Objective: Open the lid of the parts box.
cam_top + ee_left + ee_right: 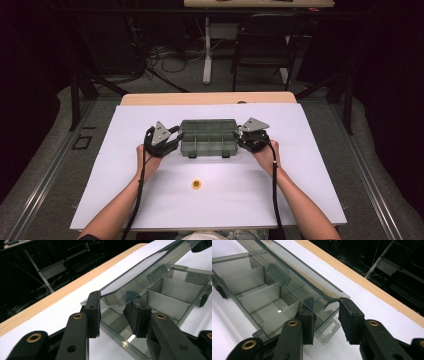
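A white table (210, 200) carries the work, its bare wooden edge (207, 98) showing along the far side at twelve o'clock. Beyond it, on the floor, stand a dark chair (262, 42) and loose cables (160, 57), well apart and no hindrance.

Near the table's middle, a little toward twelve o'clock, sits the smoky clear compartment box (208, 138), its dividers bare. Its hinged lid (140, 272) stands partly raised, tilted over the tray.

The left gripper (174, 137) sits at the box's nine o'clock end, the right gripper (243, 136) at its three o'clock end. In the left gripper view the jaws stand part-way apart astride the lid's corner, one pad (93, 312) touching the edge, the other inside the box; the grip looks light rather than clamped. In the right gripper view the jaws straddle the lid's other corner in the same way, one pad (348, 315) against the rim; whether they press firmly I cannot tell.

The step looks like swinging the lid about its hinge. Doing it well means moving both ends together and level, so the thin plastic does not twist, and keeping the tray from sliding.

At six o'clock from the box lies a small yellow disc (196, 184), well apart and out of the way.
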`<action>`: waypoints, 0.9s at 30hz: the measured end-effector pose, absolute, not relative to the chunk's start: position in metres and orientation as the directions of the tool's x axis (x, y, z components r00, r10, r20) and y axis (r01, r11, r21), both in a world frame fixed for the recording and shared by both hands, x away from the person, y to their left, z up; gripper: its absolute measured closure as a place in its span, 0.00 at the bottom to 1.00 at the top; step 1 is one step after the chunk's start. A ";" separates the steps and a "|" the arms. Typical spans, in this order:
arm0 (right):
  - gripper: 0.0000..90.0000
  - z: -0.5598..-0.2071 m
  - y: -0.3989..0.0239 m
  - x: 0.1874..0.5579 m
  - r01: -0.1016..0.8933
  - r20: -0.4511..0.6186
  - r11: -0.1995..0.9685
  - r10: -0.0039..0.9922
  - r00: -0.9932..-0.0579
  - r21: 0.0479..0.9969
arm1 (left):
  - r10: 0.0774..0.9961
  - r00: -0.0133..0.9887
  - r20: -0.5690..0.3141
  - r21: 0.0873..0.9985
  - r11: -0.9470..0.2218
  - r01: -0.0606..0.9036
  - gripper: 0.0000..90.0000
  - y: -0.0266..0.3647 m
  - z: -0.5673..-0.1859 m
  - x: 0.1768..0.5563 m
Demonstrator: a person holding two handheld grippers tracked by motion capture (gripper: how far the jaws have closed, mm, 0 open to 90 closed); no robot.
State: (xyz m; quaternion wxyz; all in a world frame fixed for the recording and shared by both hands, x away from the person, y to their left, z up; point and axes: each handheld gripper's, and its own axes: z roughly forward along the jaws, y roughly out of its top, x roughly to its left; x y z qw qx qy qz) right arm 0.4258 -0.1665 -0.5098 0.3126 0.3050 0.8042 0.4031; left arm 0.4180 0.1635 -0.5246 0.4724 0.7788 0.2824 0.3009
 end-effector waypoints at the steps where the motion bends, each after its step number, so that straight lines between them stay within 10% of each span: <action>1: 0.73 -0.510 -0.167 0.426 0.239 -0.257 0.489 0.743 -0.618 0.839 | 0.725 0.657 0.204 0.906 -0.394 0.154 0.73 0.164 -0.524 0.419; 27: 0.82 -0.494 -0.165 0.444 0.263 -0.225 0.447 0.776 -0.589 0.855 | 0.740 0.651 0.172 0.915 -0.365 0.173 0.83 0.167 -0.505 0.436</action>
